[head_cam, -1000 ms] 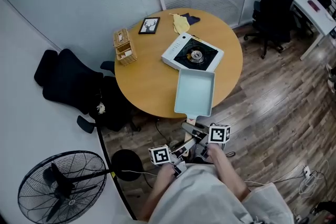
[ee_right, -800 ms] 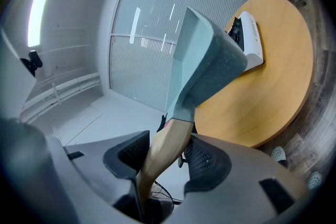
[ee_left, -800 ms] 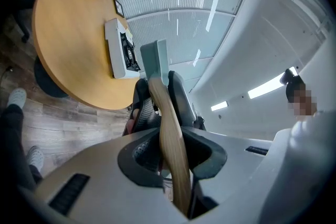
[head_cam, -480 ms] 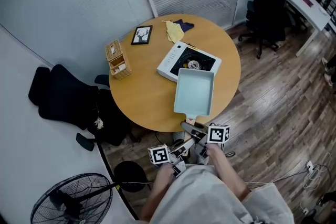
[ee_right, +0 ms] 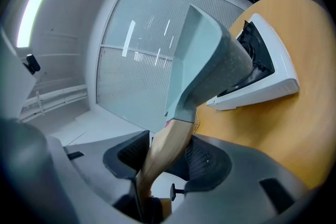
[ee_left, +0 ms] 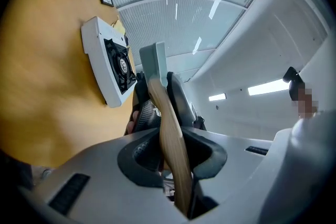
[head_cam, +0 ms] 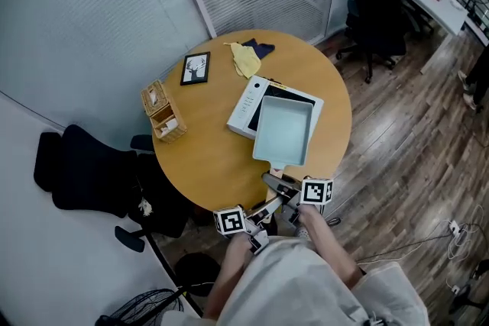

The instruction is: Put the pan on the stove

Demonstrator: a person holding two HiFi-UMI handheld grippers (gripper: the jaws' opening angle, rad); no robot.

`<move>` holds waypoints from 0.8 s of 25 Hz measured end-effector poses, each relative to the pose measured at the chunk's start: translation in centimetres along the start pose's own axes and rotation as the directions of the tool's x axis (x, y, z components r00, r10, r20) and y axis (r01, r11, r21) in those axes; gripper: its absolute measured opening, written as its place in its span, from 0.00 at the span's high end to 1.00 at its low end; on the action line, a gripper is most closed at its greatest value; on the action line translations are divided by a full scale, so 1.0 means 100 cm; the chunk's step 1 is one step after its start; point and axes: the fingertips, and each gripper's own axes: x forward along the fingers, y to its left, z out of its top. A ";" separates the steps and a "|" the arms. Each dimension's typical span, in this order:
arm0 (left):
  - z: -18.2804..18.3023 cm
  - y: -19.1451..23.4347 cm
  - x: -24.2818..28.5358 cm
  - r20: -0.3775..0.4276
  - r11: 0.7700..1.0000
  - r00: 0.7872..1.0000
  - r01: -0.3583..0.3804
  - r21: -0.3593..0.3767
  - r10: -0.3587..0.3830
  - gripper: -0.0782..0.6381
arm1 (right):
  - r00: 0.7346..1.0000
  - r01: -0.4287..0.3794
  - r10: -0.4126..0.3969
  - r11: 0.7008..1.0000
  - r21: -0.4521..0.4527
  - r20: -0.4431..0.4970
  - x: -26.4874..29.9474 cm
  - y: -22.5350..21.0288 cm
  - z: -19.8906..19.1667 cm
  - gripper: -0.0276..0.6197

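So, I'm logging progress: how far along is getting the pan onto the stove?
Done: the pan is off the table, gripped by the left claw and right claw. In hand: it hangs over the stove, apparently not set down. Left: lower it onto the stove and release.

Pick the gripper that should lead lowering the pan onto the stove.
Right, slightly. The left gripper and right gripper both clamp the handle, but the right sits nearer the pan, already over the stove.
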 end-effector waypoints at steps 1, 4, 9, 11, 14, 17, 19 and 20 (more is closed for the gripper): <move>0.007 0.003 0.000 -0.012 1.000 1.000 0.003 -0.002 -0.003 0.75 | 1.000 0.008 -0.008 1.000 0.001 0.009 0.005 -0.003 0.004 0.63; 0.026 0.012 0.000 -0.045 1.000 0.999 0.009 -0.013 -0.010 0.75 | 0.999 0.031 -0.031 0.999 0.009 0.031 0.022 -0.013 0.015 0.63; 0.049 0.024 0.003 -0.088 1.000 0.996 0.014 -0.024 -0.016 0.75 | 0.997 0.045 -0.046 0.999 0.014 0.061 0.040 -0.022 0.031 0.63; 0.058 0.029 0.003 -0.103 1.000 0.995 0.015 -0.025 -0.017 0.75 | 0.995 0.068 -0.069 0.997 0.027 0.072 0.046 -0.030 0.035 0.63; 0.071 0.040 0.003 -0.123 0.999 0.992 0.018 -0.043 -0.023 0.75 | 0.992 0.089 -0.092 0.995 0.035 0.085 0.057 -0.040 0.041 0.63; 0.081 0.048 0.002 -0.148 0.998 0.988 0.021 -0.057 -0.030 0.75 | 0.989 0.104 -0.107 0.994 0.040 0.098 0.067 -0.049 0.046 0.63; 0.087 0.054 0.002 -0.168 0.998 0.985 0.024 -0.061 -0.034 0.74 | 0.987 0.114 -0.118 0.993 0.043 0.109 0.074 -0.055 0.048 0.63; 0.090 0.058 0.002 -0.176 0.998 0.984 0.026 -0.066 -0.037 0.74 | 0.986 0.120 -0.124 0.992 0.044 0.112 0.077 -0.058 0.049 0.63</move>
